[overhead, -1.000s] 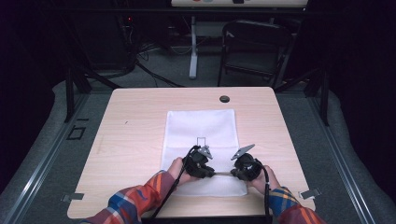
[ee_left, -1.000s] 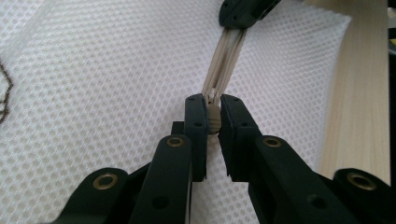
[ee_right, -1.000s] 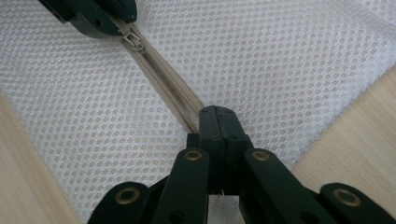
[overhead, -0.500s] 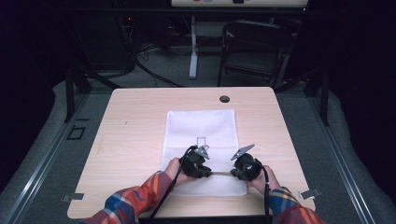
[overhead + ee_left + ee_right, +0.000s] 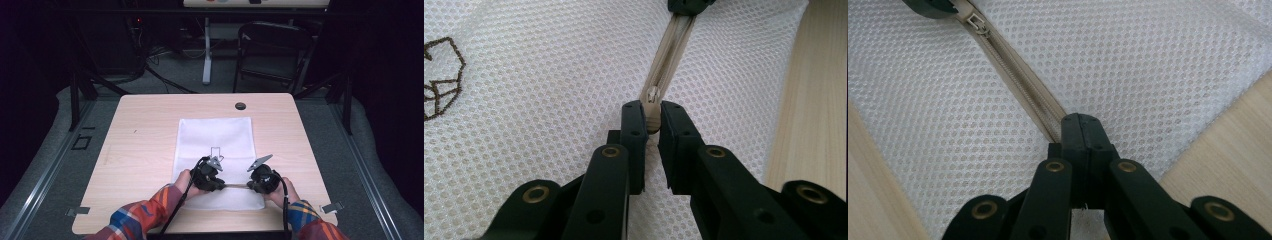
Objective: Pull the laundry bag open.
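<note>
A white mesh bag point(image 5: 215, 132) lies flat on the wooden table point(image 5: 145, 125), its beige zipper point(image 5: 236, 186) running along the near edge. My left gripper point(image 5: 219, 183) is shut on the zipper pull point(image 5: 652, 114), seen close up in the left gripper view point(image 5: 652, 107). In the right gripper view, my right gripper point(image 5: 1082, 120) is shut on the zipper tape point(image 5: 1018, 80) near the bag's right end. In the high view it sits to the right point(image 5: 252, 185). The slider point(image 5: 977, 22) lies farther along the zipper, at the other gripper.
A small dark outline is printed on the bag point(image 5: 216, 151). A round cable hole point(image 5: 240, 106) sits at the table's far edge. A folding chair point(image 5: 270, 50) and cables stand on the floor beyond. Bare wood flanks the bag on both sides.
My left gripper has shifted slightly left with the pull, so a little more zipper shows between the two grippers. The right gripper has stayed in place.
</note>
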Motion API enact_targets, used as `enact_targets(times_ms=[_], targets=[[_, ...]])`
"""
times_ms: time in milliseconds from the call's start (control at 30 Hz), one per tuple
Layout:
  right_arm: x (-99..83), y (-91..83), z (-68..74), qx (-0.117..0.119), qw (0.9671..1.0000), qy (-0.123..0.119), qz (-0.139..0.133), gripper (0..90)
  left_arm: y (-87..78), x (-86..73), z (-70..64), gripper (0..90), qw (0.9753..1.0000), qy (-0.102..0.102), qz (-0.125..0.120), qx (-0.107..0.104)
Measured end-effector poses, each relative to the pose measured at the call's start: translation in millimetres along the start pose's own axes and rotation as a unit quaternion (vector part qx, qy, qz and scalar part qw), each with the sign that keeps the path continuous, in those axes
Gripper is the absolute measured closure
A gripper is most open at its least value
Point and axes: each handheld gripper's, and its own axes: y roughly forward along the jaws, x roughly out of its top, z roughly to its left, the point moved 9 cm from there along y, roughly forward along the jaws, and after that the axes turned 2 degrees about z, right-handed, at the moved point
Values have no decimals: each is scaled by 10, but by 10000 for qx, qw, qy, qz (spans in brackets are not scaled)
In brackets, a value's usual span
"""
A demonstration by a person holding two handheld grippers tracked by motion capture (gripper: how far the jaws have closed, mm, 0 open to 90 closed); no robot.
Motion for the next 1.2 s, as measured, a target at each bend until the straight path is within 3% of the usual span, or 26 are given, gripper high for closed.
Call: enact_targets(times_ms=[200, 400, 667, 1200], targets=[[0, 2, 5, 37, 10000, 46, -23, 900, -41, -54, 48, 811, 9999, -49, 40, 98], [1, 1, 3, 36, 10000, 46, -14, 900, -177, -219, 154, 811, 9994, -305, 15, 158], [-5, -2, -8, 16, 10000, -4, -4, 900, -206, -236, 128, 811, 9996, -223, 51, 167], [-1, 2, -3, -37, 9999, -130, -44, 900, -257, -343, 87, 811, 9993, -331, 95, 124]])
